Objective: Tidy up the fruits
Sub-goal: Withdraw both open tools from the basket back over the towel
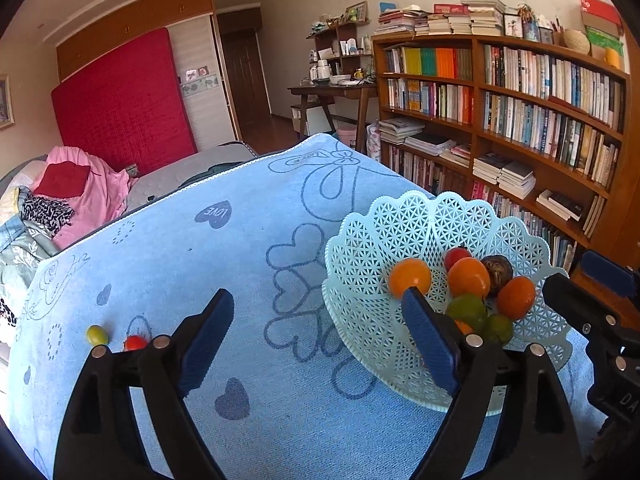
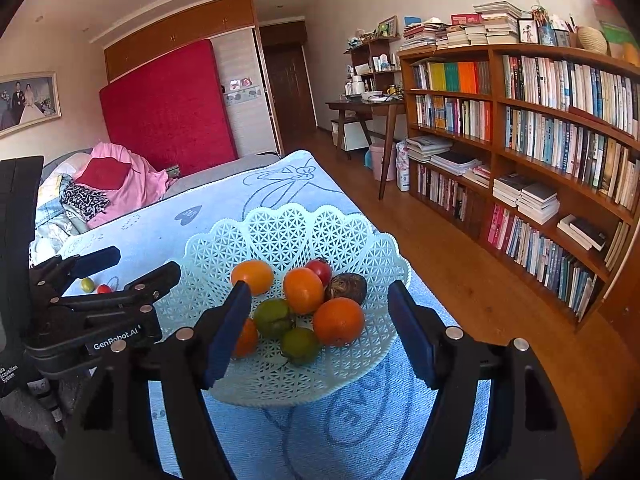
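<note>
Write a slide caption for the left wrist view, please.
Open left gripper beside the fruit basket; two small fruits remain on the cloth.

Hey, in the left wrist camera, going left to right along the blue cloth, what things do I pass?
small yellow-green fruit → small red fruit → left finger of the left gripper → lattice basket with the piled fruit → right gripper at the right edge.

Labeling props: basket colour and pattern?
Pale mint-green basket, open lattice weave, scalloped rim; clearest in the right wrist view.
</note>
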Demonstrator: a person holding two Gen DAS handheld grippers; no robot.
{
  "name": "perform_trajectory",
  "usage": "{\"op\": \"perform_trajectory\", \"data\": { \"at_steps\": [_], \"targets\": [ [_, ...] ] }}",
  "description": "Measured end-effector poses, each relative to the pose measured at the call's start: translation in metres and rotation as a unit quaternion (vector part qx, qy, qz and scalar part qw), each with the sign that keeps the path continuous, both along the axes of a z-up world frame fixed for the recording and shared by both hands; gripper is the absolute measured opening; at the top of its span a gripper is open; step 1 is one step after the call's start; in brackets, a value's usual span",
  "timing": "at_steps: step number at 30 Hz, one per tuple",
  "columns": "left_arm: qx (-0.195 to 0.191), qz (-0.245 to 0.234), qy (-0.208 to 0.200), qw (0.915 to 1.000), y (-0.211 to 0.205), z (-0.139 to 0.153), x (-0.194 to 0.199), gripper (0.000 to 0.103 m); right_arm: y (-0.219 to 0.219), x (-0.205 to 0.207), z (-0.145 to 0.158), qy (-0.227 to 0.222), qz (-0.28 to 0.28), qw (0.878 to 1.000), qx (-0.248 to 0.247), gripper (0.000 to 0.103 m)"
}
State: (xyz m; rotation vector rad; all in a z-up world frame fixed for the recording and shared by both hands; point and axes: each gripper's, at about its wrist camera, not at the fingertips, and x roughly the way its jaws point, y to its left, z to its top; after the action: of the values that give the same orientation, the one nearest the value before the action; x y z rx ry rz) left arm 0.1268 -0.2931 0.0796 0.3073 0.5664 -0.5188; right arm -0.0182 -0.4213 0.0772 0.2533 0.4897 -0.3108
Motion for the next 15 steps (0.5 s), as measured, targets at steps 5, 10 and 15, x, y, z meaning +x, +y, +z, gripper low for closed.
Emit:
{"op": "perform_trajectory", "data": {
  "at_steps": [5,10,15],
  "targets": [
    [-0.001,0.012,-0.001,0.9999,0.011,0.002,0.001,0.088,0.005,0.000,0.002,-0.001,0.000,1.000,0.006,0.072],
    [0.001,0.027,0.000,0.9996,0.025,0.002,0.005,0.088,0.014,-0.001,0.005,-0.005,0.004,1.000,0.008,0.074],
    [-0.002,0.045,0.001,0.9990,0.040,0.003,0.008,0.088,0.024,0.002,0.010,-0.010,0.013,1.000,0.008,0.077]
  ]
}}
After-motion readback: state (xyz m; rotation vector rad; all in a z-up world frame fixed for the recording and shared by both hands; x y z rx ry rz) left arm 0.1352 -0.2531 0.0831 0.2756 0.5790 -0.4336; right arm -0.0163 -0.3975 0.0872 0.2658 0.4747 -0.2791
